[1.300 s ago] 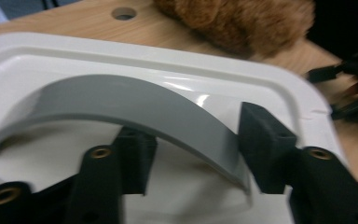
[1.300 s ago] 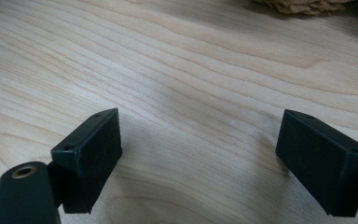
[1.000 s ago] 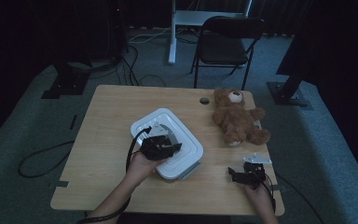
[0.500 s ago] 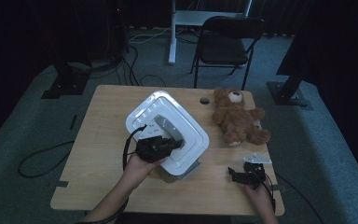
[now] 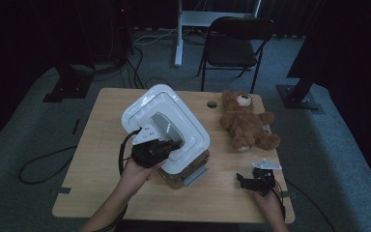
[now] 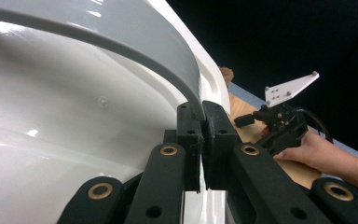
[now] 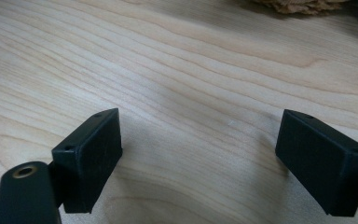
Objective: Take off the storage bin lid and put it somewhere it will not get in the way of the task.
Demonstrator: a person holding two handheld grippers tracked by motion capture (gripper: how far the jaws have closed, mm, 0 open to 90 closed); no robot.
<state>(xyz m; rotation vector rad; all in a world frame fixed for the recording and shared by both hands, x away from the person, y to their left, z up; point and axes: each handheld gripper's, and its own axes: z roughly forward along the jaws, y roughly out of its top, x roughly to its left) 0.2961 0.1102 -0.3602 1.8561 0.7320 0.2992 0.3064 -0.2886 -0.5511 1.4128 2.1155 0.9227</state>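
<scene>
White hinged plastic lid (image 5: 166, 128) of a squat box-shaped appliance (image 5: 183, 175), near the worktop's (image 5: 92, 179) front-centre, tilted up and open. Left hand-held gripper (image 5: 155, 149) pinches the lid's front rim; in the left gripper view its jaws have just been closing and now clamp the thin rim edge (image 6: 196, 95) betw. the pads (image 6: 189, 140). Risk, as judged: grip sits on a narrow curved lip, so the lid could slip & drop shut, or the light base could lift or skid w/ nothing bracing it. Right hand-held gripper (image 5: 256, 181) rests near the front-right corner, jaws spread wide, empty, over bare wood (image 7: 191, 84). Brown plush teddy bear (image 5: 246, 123) lies by the right edge.
</scene>
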